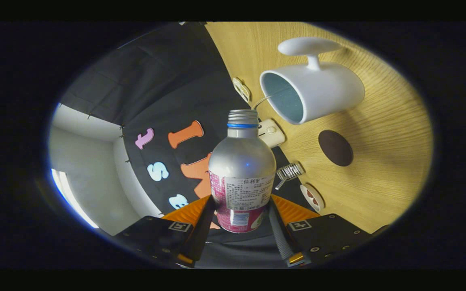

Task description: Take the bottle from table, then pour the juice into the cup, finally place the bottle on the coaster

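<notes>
A silver metal bottle (242,167) with a pink and white label and an uncapped threaded neck sits between my fingers, and my gripper (242,210) is shut on its lower body. The whole view is rolled, so the wooden table (382,161) stands almost on end to the right. A white cup (312,91) with a blue inside and a handle lies beyond the bottle's mouth, its opening facing the neck with a gap between them. A dark round coaster (335,147) lies on the table beside the cup, nearer to me.
Along the table's back edge sit a small cream device (271,132), a clear ribbed item (290,171), a round white dish (312,197) and another small round object (241,89). The black cloth wall stands behind the bottle.
</notes>
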The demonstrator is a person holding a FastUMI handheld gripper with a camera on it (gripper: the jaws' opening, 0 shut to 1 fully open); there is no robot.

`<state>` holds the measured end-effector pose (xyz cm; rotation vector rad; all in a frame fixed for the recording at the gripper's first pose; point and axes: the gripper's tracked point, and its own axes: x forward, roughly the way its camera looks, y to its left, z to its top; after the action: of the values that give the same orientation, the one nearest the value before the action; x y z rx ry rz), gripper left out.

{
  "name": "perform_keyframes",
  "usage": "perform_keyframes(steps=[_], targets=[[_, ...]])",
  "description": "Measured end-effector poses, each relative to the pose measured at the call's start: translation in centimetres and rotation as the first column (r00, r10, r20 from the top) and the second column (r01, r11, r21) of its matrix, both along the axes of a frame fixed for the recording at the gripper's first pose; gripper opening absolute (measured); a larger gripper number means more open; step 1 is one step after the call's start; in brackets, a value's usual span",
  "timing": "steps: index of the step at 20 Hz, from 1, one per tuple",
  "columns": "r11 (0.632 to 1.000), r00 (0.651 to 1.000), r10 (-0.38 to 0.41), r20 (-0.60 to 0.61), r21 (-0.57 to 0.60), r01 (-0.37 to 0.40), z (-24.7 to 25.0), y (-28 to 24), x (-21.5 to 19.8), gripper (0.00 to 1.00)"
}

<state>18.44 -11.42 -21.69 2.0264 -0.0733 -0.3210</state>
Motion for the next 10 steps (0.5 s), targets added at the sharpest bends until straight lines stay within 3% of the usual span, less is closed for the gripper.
perform_keyframes(steps=[10], targets=[[0.999, 0.999, -0.021, 0.029, 0.048, 0.019, 0.95, -0.44, -0.13, 0.72]])
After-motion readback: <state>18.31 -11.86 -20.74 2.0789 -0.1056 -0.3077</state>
